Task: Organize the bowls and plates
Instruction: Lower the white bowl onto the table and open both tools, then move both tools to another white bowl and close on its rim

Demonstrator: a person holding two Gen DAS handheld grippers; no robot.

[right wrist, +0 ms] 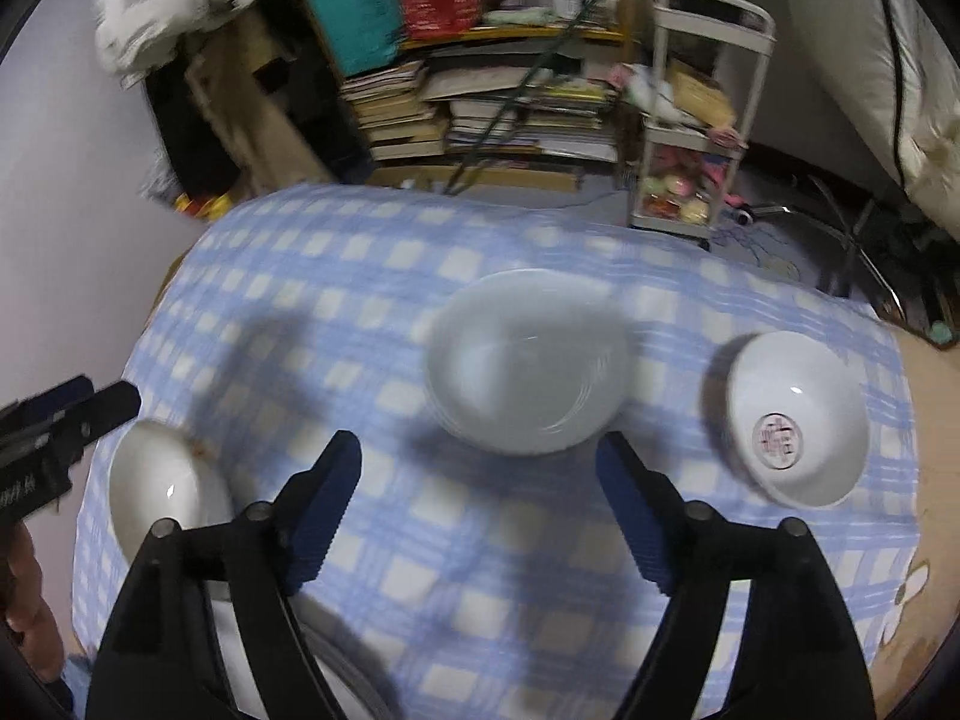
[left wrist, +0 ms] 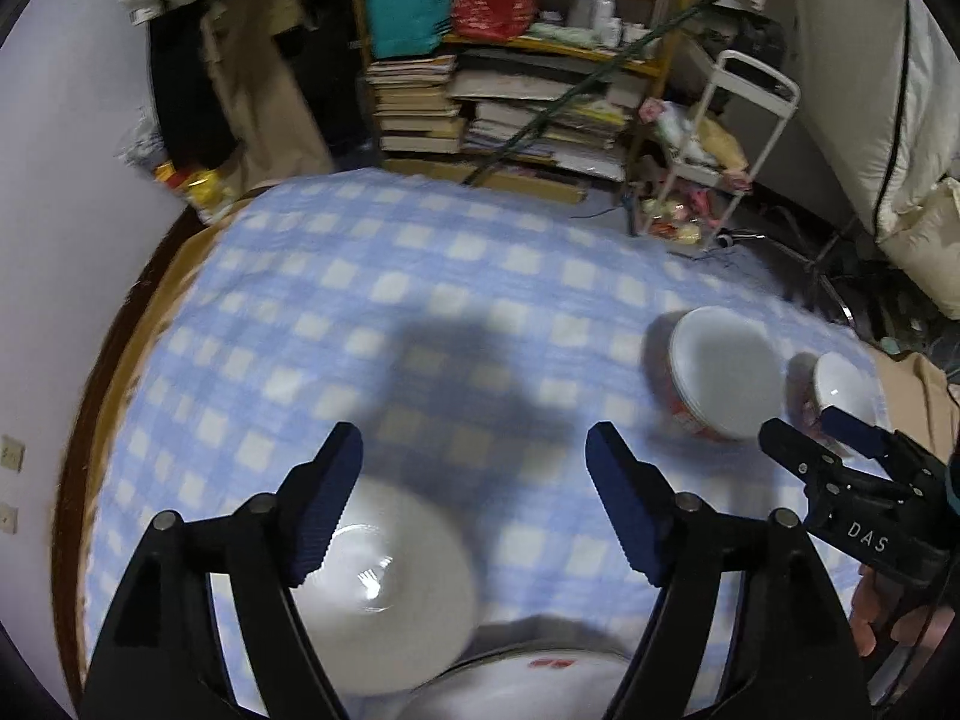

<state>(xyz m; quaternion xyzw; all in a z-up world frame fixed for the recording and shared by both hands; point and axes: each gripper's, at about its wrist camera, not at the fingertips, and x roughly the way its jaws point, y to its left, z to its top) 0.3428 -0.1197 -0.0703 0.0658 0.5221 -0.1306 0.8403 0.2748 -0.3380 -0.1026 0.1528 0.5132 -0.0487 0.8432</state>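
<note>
My left gripper (left wrist: 474, 450) is open and empty above the blue checked cloth (left wrist: 420, 300). Just below its left finger lies a white dish (left wrist: 396, 600). A second white dish with red marks (left wrist: 540, 681) shows at the bottom edge. A stack of white bowls with red outsides (left wrist: 720, 378) stands at the right, and a small bowl (left wrist: 843, 387) beyond it. My right gripper (right wrist: 480, 450) is open and empty, just short of the stacked bowls (right wrist: 528, 360). The small bowl with a red seal inside (right wrist: 792, 420) sits to its right, and the white dish (right wrist: 162, 480) to its left.
The cloth-covered table (right wrist: 918, 480) ends at a bare brown edge on the right. Behind it stand a shelf with stacked books (left wrist: 420, 102) and a white trolley (left wrist: 738, 138). A wall (left wrist: 60, 240) runs close along the left. A hand (left wrist: 870, 606) holds the right gripper.
</note>
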